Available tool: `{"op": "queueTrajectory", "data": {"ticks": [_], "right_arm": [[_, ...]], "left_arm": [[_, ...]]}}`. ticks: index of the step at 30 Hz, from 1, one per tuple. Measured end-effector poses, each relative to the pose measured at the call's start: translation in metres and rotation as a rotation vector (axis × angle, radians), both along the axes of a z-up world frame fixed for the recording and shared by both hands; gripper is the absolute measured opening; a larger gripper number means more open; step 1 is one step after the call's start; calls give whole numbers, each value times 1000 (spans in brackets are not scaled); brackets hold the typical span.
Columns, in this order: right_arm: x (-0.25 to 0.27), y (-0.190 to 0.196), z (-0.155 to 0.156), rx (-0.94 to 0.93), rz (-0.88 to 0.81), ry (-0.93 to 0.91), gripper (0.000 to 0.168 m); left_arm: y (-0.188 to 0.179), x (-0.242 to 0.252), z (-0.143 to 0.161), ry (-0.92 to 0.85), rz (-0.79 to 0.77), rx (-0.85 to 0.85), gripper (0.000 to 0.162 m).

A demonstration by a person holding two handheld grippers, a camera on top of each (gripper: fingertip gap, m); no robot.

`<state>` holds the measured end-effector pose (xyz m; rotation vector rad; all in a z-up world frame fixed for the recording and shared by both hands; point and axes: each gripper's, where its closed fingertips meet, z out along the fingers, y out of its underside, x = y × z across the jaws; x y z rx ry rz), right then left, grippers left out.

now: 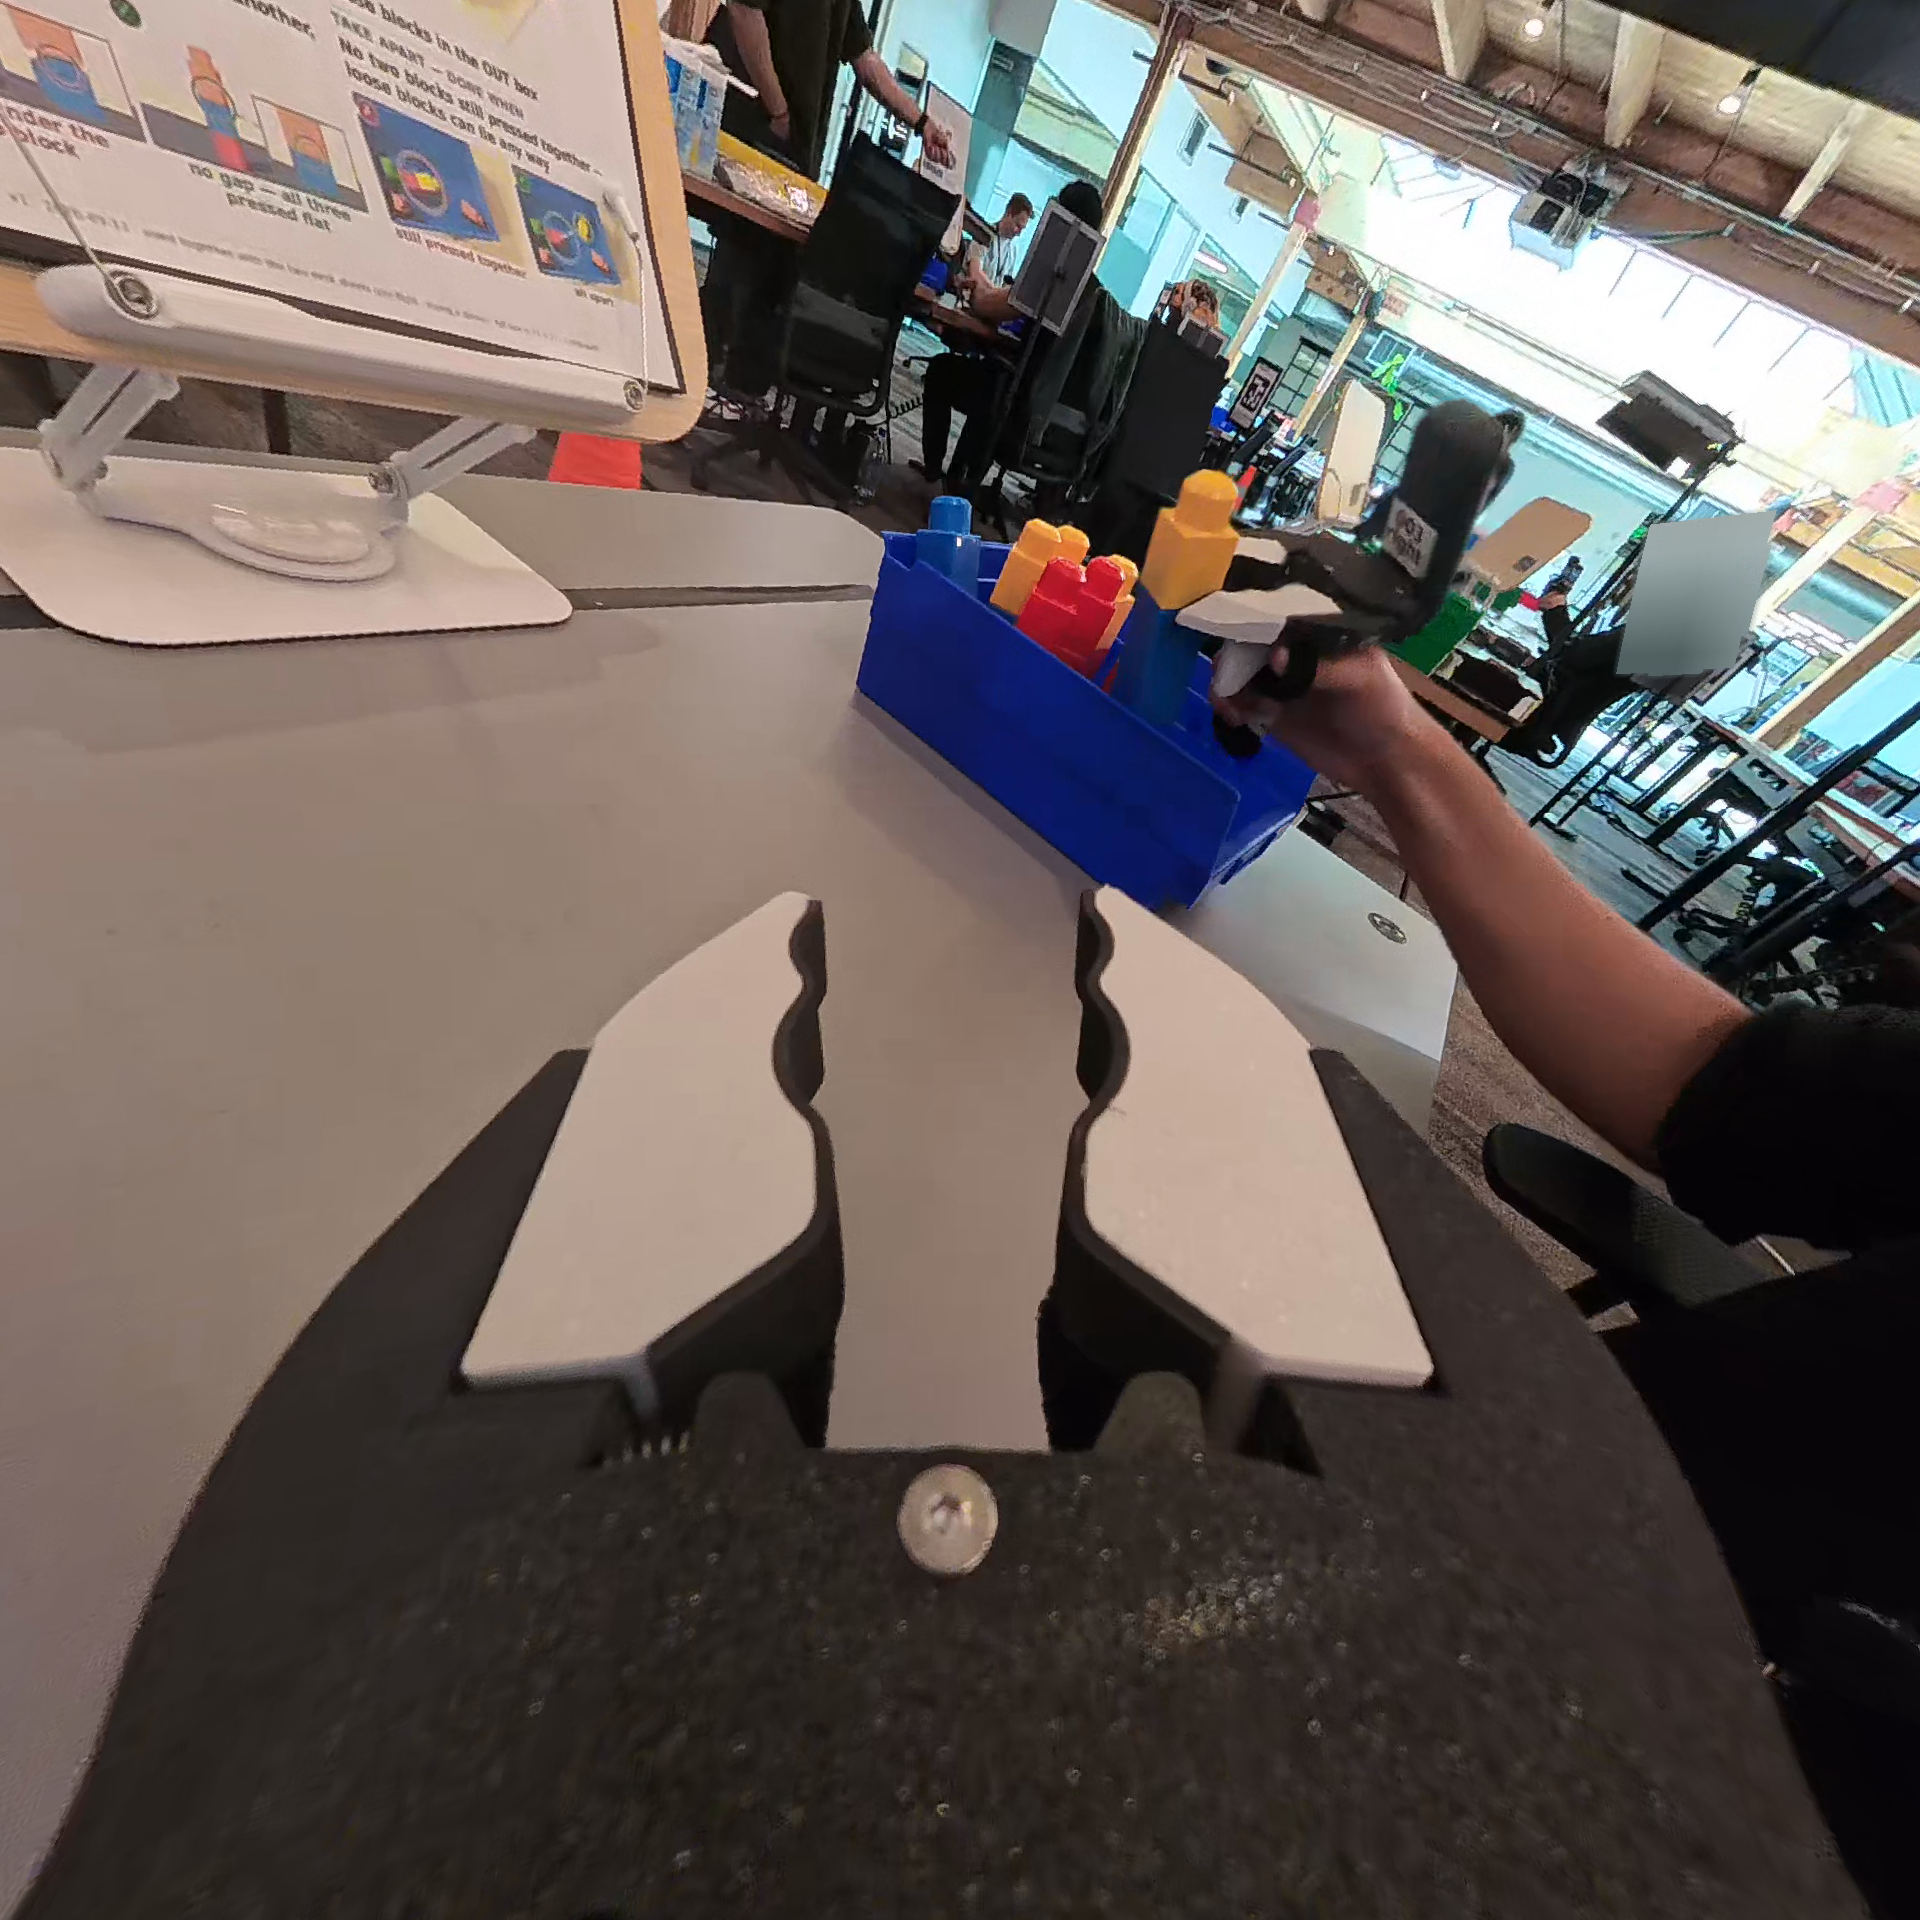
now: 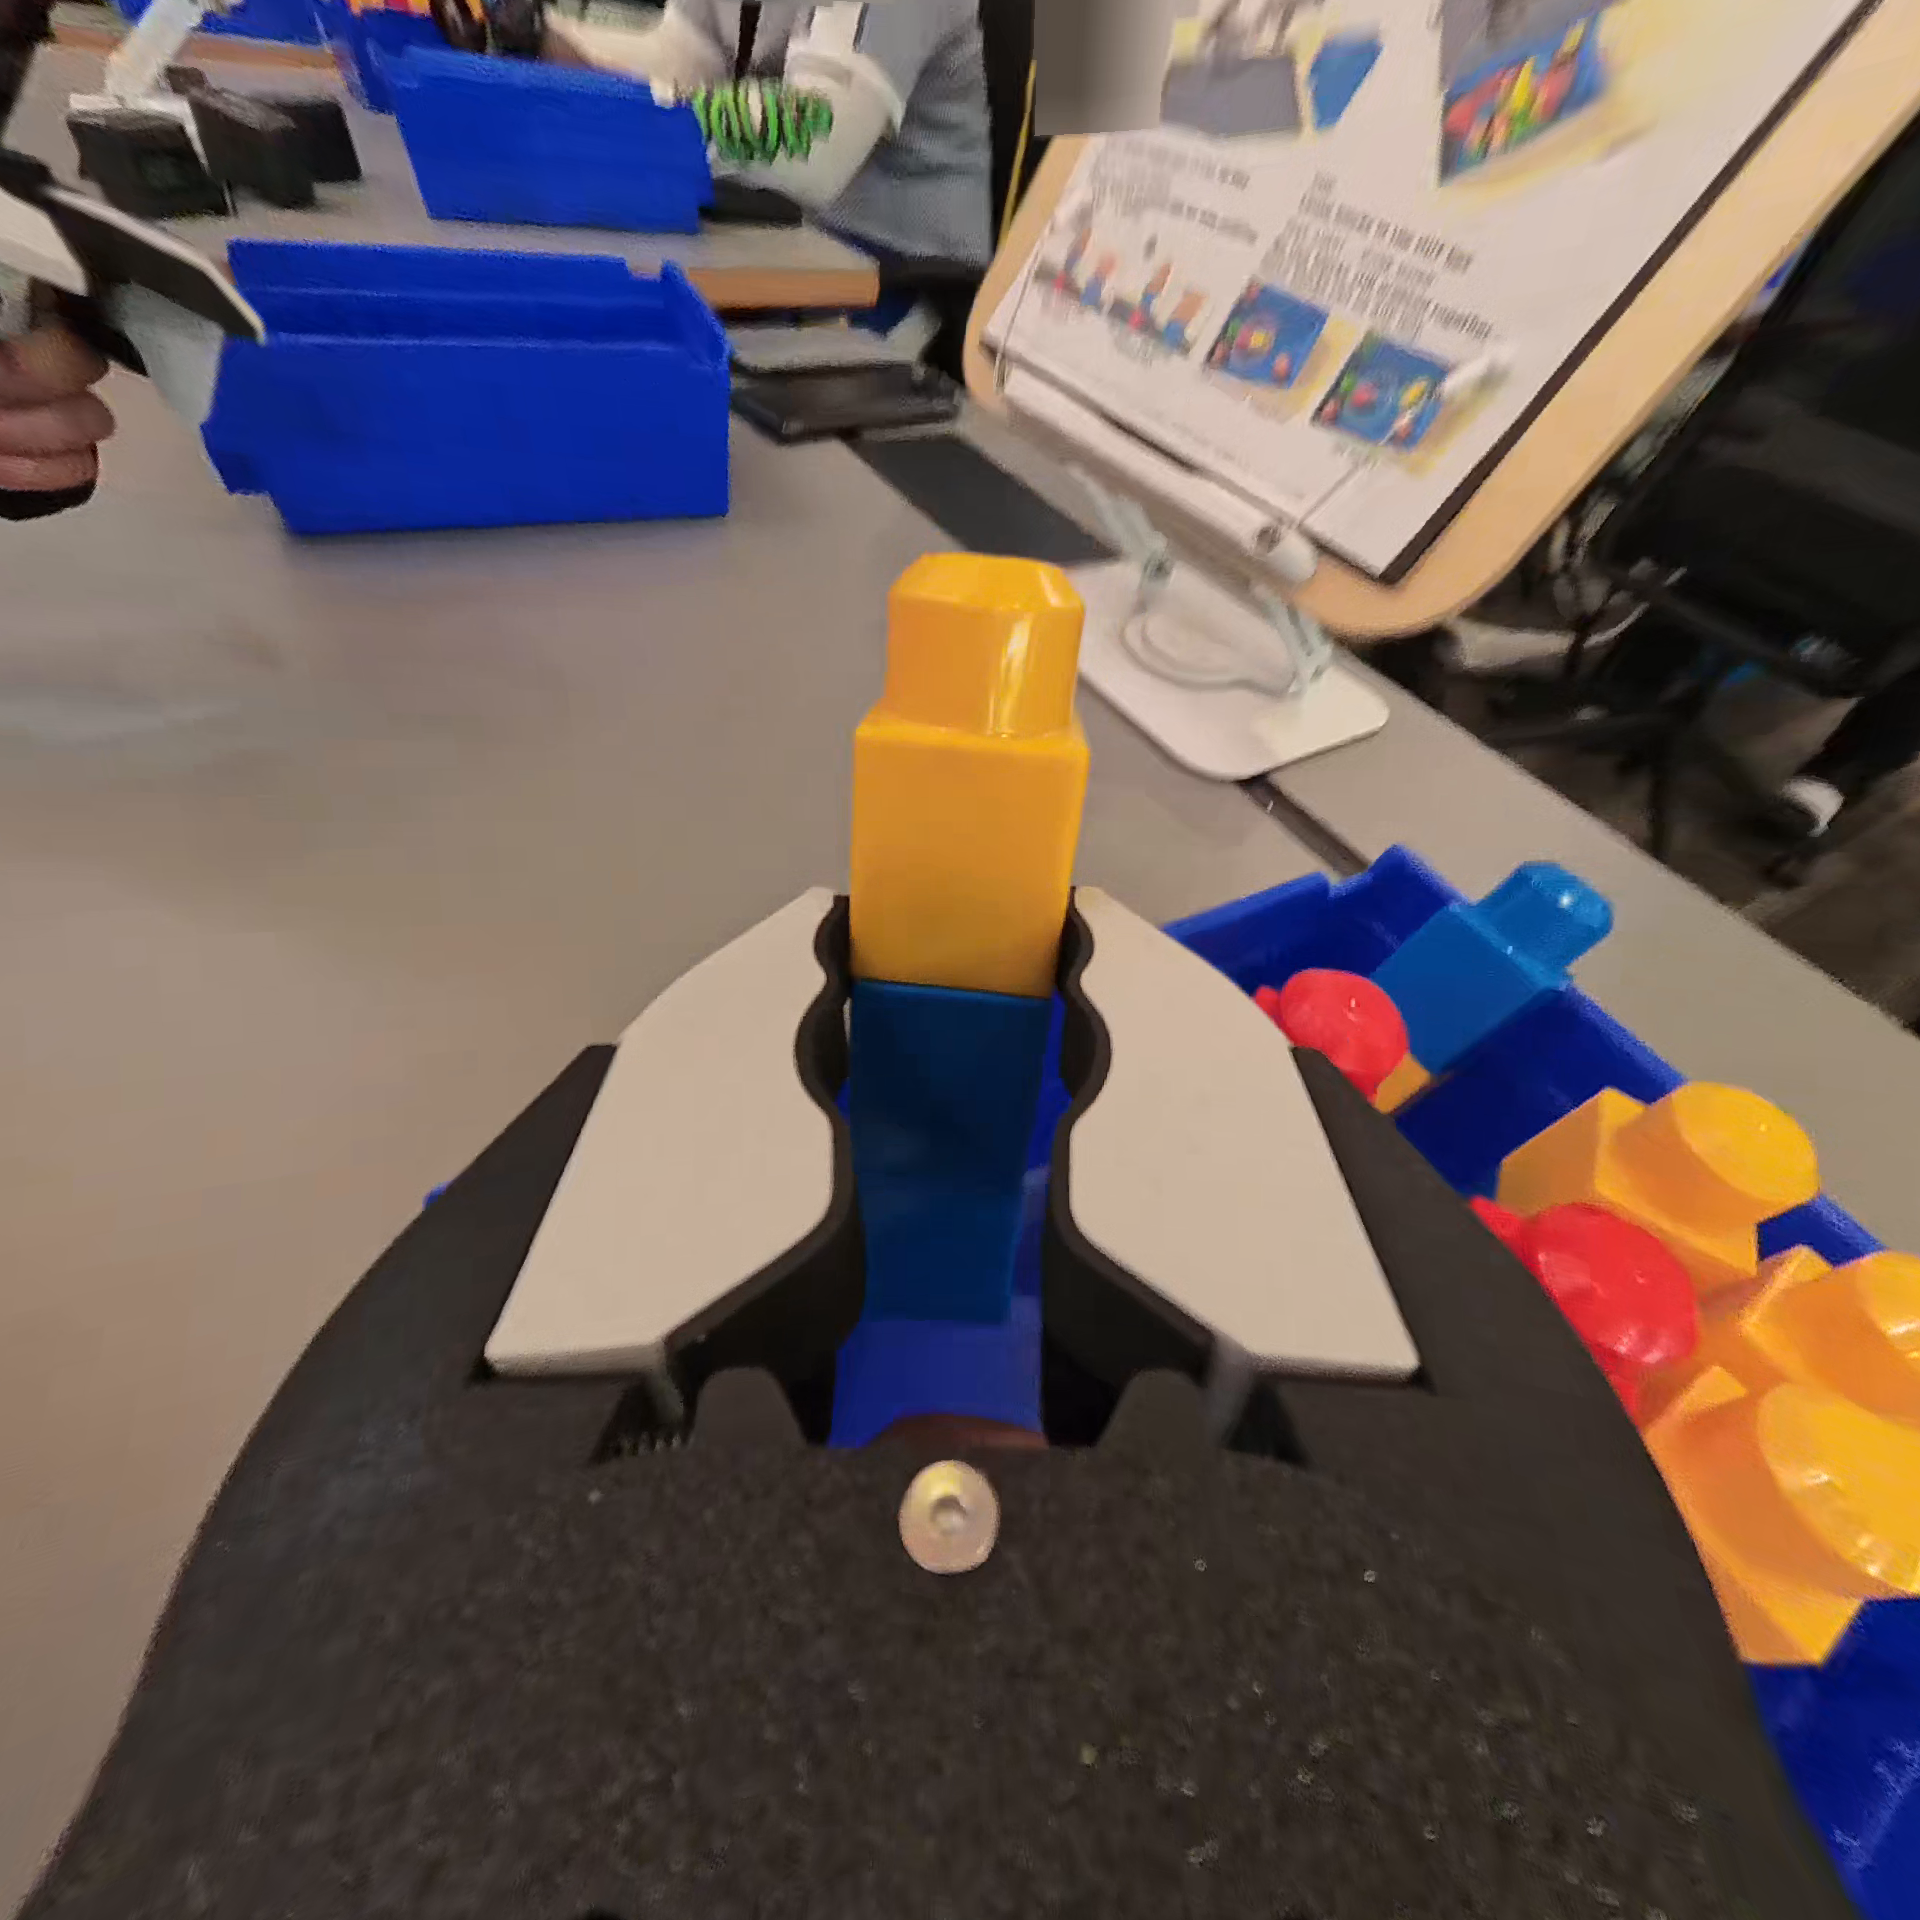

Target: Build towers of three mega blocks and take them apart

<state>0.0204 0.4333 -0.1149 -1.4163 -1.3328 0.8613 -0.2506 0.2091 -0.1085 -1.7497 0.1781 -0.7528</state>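
Right gripper (image 2: 951, 997) pinching a blue block (image 2: 940, 1153) with a yellow block (image 2: 966, 831) pressed on top, above the blue bin (image 1: 1039, 748), lower end hidden, left gripper (image 1: 951, 997) spread, empty, over the grey table (image 1: 416, 831).

Two two-finger grippers with grey pads show: the left gripper (image 1: 951, 1039) and the right gripper (image 2: 951, 1049). Blue plastic bins on this grey table number two, the block-filled bin (image 1: 1039, 727) and a second bin (image 2: 468, 416). One stacked pair, a yellow plastic block (image 2: 966, 831) on a blue plastic block (image 2: 945, 1143). One white document stand (image 1: 312, 343).
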Motion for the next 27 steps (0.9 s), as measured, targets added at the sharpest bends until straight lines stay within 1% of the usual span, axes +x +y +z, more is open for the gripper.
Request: {"op": "queueTrajectory", "data": {"ticks": [4,6,8,10,12,15,19,23,24,27], "right_arm": [[6,8,-19,-20,29,-137,37],[9,15,-29,-15,-5,-200,37],[13,25,-31,-7,-74,-227,37],[16,33,-35,-29,-164,-228,37],[18,40,-45,-69,-257,-230,37],[19,44,-59,-77,-326,-218,38],[22,49,-69,-106,-360,-197,38],[25,52,-62,-124,-371,-140,36],[26,52,-62,-128,-369,-143,33],[30,52,-66,-115,-381,-178,32]], "left_arm": [[-1,7,-7,47,-21,-9,43],[-1,8,-10,62,-29,-12,42],[-1,9,-11,55,-37,-16,42],[-2,11,-12,42,-50,-22,42],[-2,12,-14,46,-55,-26,42],[-2,14,-16,60,-60,-28,42],[-4,19,-17,50,-83,-36,41],[-5,20,-18,59,-85,-36,42],[-5,20,-17,57,-86,-36,41],[-5,21,-17,52,-89,-37,41]]}}
